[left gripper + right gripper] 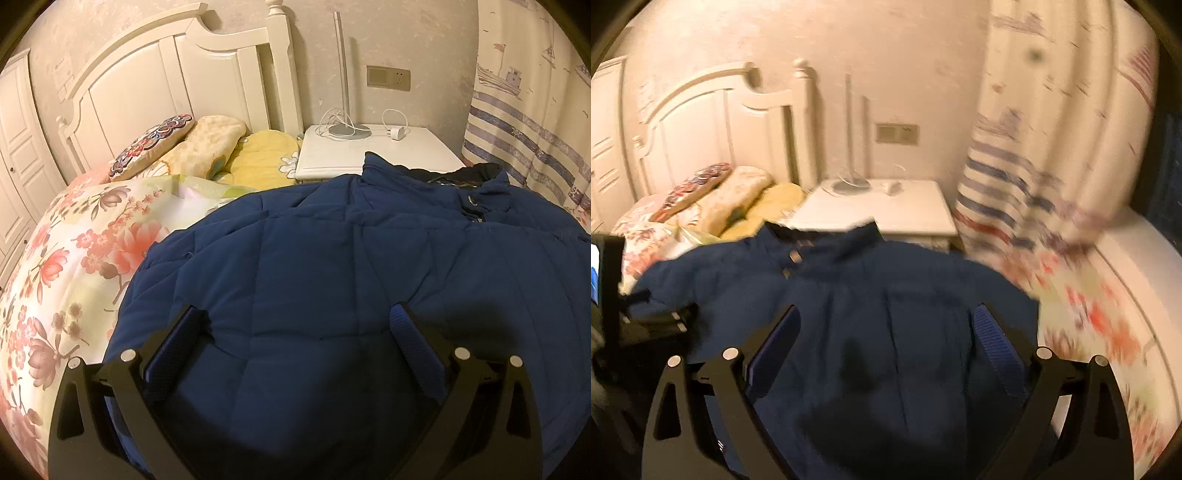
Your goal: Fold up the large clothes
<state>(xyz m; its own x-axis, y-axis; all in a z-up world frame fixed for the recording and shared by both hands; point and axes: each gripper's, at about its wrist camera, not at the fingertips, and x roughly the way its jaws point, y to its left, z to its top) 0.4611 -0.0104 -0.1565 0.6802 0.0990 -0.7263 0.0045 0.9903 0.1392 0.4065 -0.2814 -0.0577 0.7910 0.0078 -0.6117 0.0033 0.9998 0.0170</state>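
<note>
— It was a bedroom: a bed (74, 236) with a floral quilt, a nightstand (380, 151) by the headboard.

— And the jacket (332, 266)?

— Spread flat on the bed, collar toward the nightstand. The left gripper (301, 321) and right gripper (886, 325) were both spread wide above it, pinching nothing.

— Folded yet?

— Partly at best, I judged; most folding remained.
</note>
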